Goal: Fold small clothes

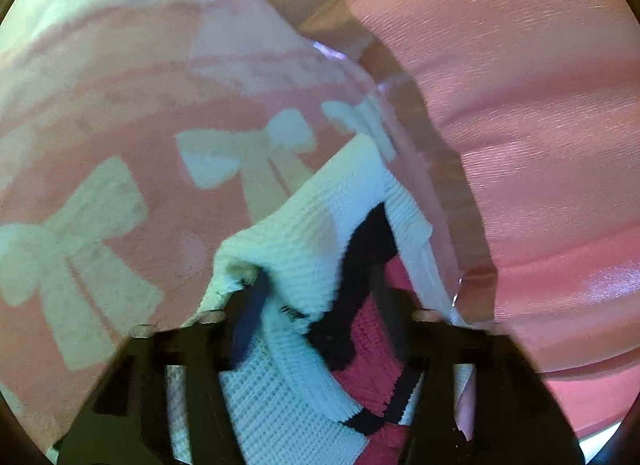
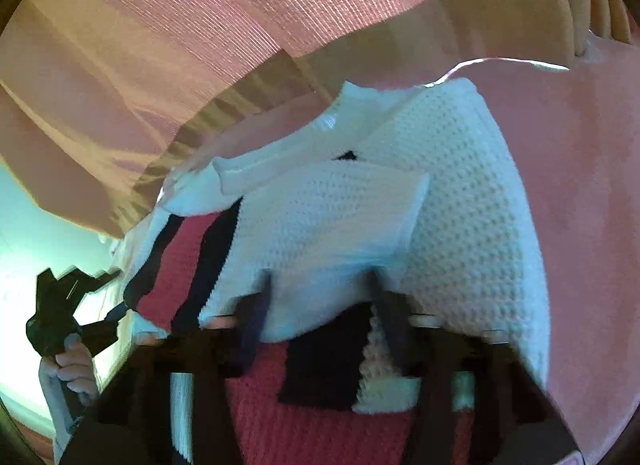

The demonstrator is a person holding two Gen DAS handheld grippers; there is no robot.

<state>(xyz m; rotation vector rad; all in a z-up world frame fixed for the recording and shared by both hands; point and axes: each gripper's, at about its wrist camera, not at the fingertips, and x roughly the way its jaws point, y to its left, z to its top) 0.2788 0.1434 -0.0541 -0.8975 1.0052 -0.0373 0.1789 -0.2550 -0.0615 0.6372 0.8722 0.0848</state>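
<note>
A small knitted sweater, white with red and black panels (image 1: pixel 288 249) (image 2: pixel 340 225), hangs bunched between the two grippers. My left gripper (image 1: pixel 316 293) has its jaws around a white fold of it, with red and black knit below. My right gripper (image 2: pixel 320 289) has its jaws around another white edge, the rest draping behind. The left gripper and the hand holding it also show at the far left of the right wrist view (image 2: pixel 68 309), at the sweater's other edge.
A pink cloth with white bows (image 1: pixel 120 169) lies under the sweater on the left. A pink curtain (image 1: pixel 540 125) (image 2: pixel 200 25) hangs behind. A pink surface (image 2: pixel 580 205) lies to the right of the sweater.
</note>
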